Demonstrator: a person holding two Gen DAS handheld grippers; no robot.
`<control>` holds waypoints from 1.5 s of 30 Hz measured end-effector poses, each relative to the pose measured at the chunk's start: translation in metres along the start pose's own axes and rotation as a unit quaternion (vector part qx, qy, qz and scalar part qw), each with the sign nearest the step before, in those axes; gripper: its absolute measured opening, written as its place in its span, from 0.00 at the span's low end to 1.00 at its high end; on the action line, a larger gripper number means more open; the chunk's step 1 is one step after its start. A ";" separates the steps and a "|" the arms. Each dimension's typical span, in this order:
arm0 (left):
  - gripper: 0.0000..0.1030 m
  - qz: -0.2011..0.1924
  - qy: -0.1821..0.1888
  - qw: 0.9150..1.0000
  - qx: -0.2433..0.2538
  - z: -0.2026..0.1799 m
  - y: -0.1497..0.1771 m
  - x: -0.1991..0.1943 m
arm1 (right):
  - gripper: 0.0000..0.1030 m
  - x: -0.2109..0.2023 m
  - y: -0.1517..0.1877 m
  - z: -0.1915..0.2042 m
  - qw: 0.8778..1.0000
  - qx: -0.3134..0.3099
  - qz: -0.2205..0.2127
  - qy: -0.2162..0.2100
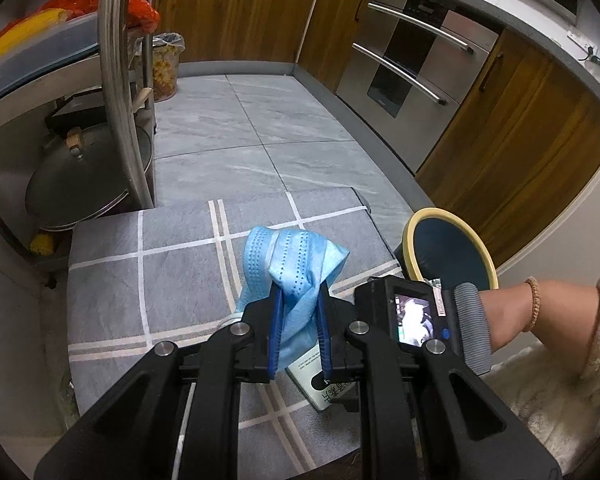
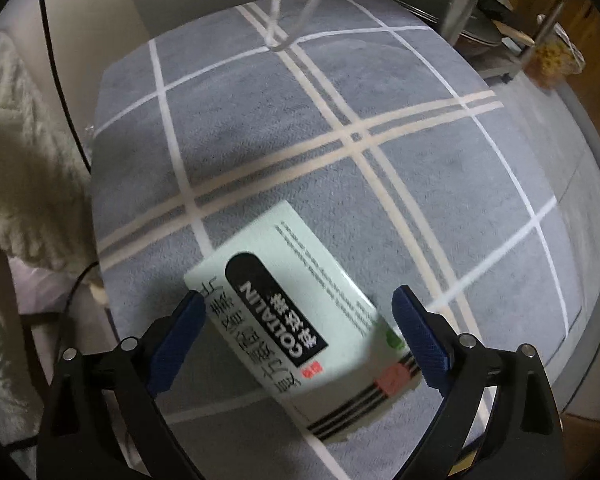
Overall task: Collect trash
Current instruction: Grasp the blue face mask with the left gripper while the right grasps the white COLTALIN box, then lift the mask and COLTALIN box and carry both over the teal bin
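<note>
**While the left holds the mask, the right lines up on the box**

Since the left jaws are nearly closed and pinching the blue face mask, that piece is secured: it hangs bunched between the pads above the grey checked mat, ear loops dangling. No need to touch that grip.

Step in hand, as I read it: pick up the pale green medicine box with the right jaws. The box lies flat on the mat, skewed to my line of approach, one end toward me. The right jaws stand wide and straddle it: left pad just beside its near corner, right pad a little off the far long edge. I can't tell whether either pad is touching yet; nothing is clamped.

To do it well:
- Roll the wrist so the pads run parallel to the long sides, not across a corner.
- Come down until the tips reach the mat, so the pads catch the side walls, not the top face.
- Close gently; thin card likely crushes or skids on soft pile.

The round bin with the cream rim sits just off the mat's corner, likely the drop point.
</note>
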State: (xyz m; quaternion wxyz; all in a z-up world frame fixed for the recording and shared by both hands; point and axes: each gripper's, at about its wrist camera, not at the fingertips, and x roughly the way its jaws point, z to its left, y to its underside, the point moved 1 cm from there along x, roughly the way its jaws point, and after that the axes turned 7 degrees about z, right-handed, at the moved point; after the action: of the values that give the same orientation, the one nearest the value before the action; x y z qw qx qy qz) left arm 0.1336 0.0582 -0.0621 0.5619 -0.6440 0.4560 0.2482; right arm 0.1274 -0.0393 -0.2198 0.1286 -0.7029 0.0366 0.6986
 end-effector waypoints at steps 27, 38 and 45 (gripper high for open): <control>0.14 0.005 -0.007 1.000 0.016 -0.019 -0.008 0.009 | 0.76 -0.037 0.036 -0.044 0.992 0.117 -0.038 0.041; 0.14 -0.010 -0.006 0.999 0.043 -0.058 -0.013 0.010 | 0.76 -0.092 0.085 -0.061 0.968 0.217 -0.098 0.074; 0.15 -0.005 -0.003 0.999 0.048 -0.081 -0.019 0.023 | 0.76 -0.128 0.135 -0.074 0.942 0.292 -0.127 0.106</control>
State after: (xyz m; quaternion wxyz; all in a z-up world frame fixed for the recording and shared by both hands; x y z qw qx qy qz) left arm 0.1446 -0.0261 -0.0518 0.5951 -0.6177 0.4624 0.2248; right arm 0.1657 -0.2035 -0.1110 0.4114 -0.7029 0.1634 0.5568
